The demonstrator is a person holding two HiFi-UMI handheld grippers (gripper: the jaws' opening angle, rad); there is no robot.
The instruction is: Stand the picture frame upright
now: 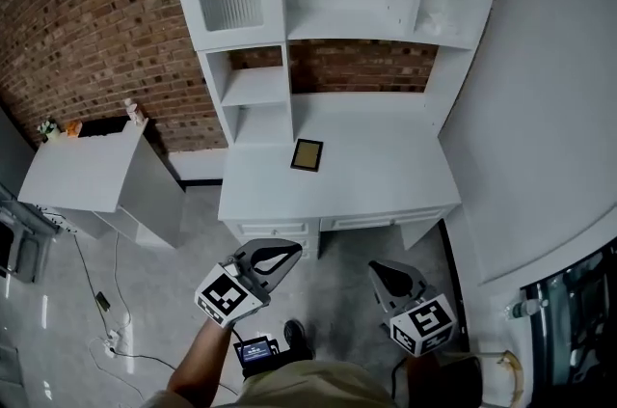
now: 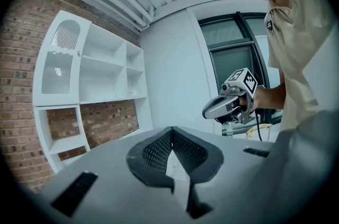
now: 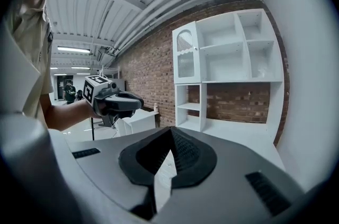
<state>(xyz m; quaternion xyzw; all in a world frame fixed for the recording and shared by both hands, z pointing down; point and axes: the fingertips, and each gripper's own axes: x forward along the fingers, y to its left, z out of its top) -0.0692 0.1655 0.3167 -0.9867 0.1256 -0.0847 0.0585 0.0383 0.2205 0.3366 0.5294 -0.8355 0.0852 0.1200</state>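
The picture frame (image 1: 307, 154), dark-edged with a tan face, lies flat on the white desk (image 1: 386, 175), just in front of the hutch shelves. My two grippers hang low over the floor on the near side of the desk, well short of the frame. The left gripper (image 1: 287, 255) is shut and empty, its jaws meeting at the tips (image 2: 172, 132). The right gripper (image 1: 384, 274) is also shut with nothing in it (image 3: 170, 132). Each gripper view shows the other gripper held in a hand: the right gripper (image 2: 226, 107) and the left gripper (image 3: 114, 101). The frame appears in neither gripper view.
A white hutch (image 1: 328, 1) with open shelves rises behind the desk against a brick wall. A white side cabinet (image 1: 87, 170) with small items on top stands at the left. Cables and a power strip (image 1: 109, 331) lie on the floor. A curved white wall (image 1: 549, 126) bounds the right.
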